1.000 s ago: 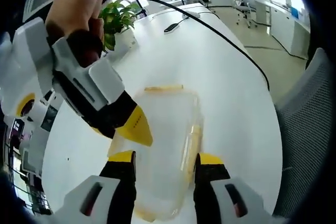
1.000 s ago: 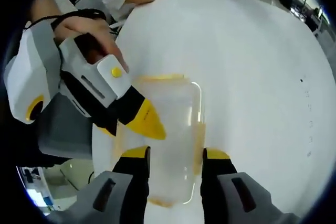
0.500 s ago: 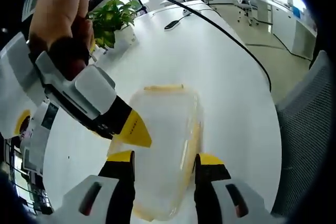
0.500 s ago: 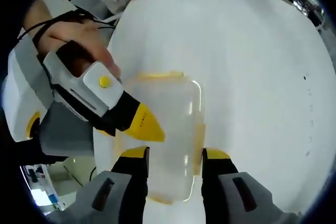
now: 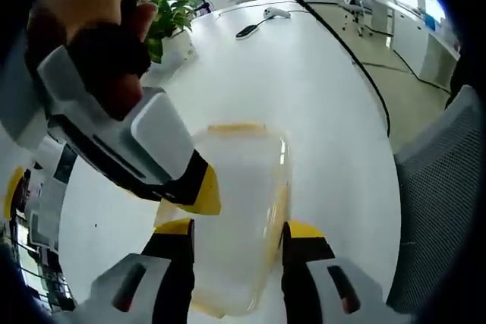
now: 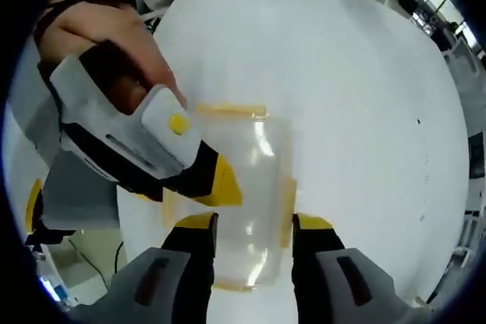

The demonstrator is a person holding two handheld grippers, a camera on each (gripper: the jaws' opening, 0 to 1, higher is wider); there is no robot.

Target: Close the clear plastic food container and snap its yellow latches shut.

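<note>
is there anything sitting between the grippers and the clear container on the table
Nothing visible does. The right gripper and left gripper each sit directly over the clear container on the white table, jaws apart.

The container (image 5: 239, 210) lies between the spread jaws of the left gripper (image 5: 237, 233), the right gripper (image 5: 199, 191) on its left edge.

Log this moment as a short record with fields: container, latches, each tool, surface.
container: clear plastic container with lid on, lying on the table
latches: yellow latch at the far end, another on one long side
left tool: open, jaws either side of the container
right tool: open, jaws either side of the container
surface: white table
</note>
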